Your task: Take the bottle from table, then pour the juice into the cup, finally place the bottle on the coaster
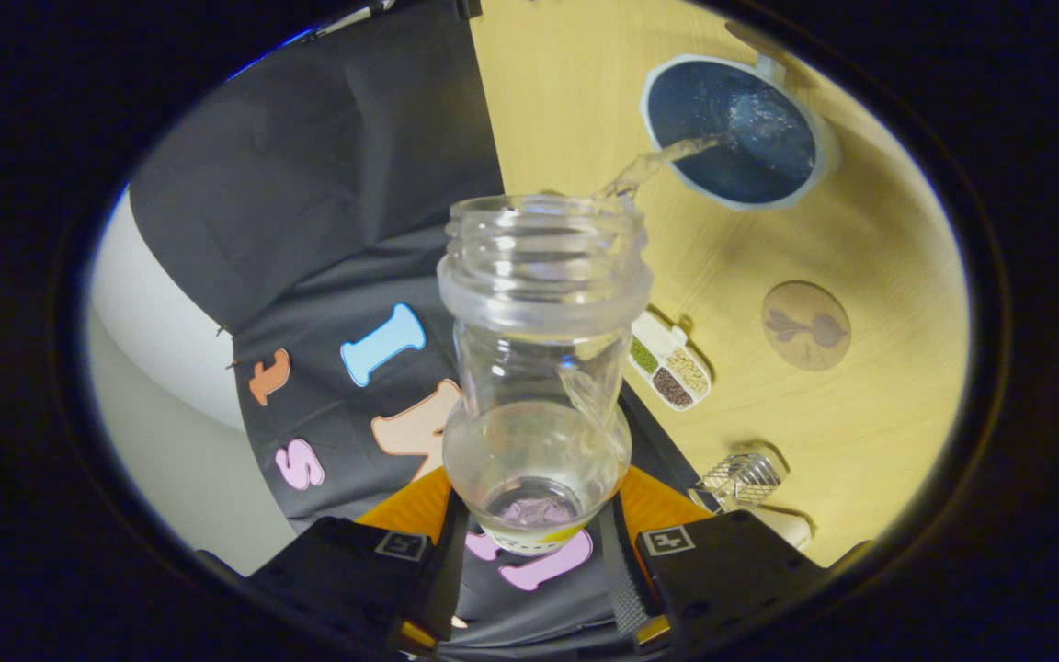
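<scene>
We see the gripper (534,538) clamping the clear bottle (543,368) by its base, both fingers pressing on it. A stream runs from the bottle's mouth toward 1 o'clock into the cup (734,131). The coaster (805,325) lies at 3 o'clock of the bottle. No label is legible; the finger pads are partly hidden.

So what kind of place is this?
Probably a test booth set up like a kitchen table. There's a wooden table against a black cloth wall, with a cup, a coaster and a seed tray. The gripper grips a bottle, pouring.
</scene>
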{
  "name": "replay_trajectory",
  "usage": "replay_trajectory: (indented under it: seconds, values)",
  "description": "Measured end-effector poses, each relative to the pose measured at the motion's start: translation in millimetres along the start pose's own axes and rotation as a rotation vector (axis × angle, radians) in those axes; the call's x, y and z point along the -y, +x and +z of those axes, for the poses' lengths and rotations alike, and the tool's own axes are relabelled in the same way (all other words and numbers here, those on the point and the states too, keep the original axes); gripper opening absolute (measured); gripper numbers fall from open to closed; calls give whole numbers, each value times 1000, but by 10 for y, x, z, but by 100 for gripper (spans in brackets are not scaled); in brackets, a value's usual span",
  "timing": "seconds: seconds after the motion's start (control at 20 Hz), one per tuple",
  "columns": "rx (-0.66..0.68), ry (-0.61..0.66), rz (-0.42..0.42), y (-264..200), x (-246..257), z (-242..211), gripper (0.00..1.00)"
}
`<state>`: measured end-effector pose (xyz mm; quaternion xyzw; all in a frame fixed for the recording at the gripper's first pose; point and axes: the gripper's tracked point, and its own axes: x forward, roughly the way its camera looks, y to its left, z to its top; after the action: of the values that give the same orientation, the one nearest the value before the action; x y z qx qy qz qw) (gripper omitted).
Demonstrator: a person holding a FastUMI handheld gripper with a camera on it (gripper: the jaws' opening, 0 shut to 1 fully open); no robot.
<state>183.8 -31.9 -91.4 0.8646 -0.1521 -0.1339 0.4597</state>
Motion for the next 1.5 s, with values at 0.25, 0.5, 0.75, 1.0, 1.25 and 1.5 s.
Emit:
replay_trajectory:
  seconds: [0.25,0.5,0.75,1.0,1.25,1.5]
  values:
    - [3,24,13,-28,-44,2,69]
    - [2,32,12,-54,-58,-16,69]
    - [-5,35,6,-91,-29,-44,69]
    - [-5,29,1,-47,-39,-50,69]
    - [5,36,2,-43,-31,-18,69]
    - [10,47,-1,-48,-37,2,69]
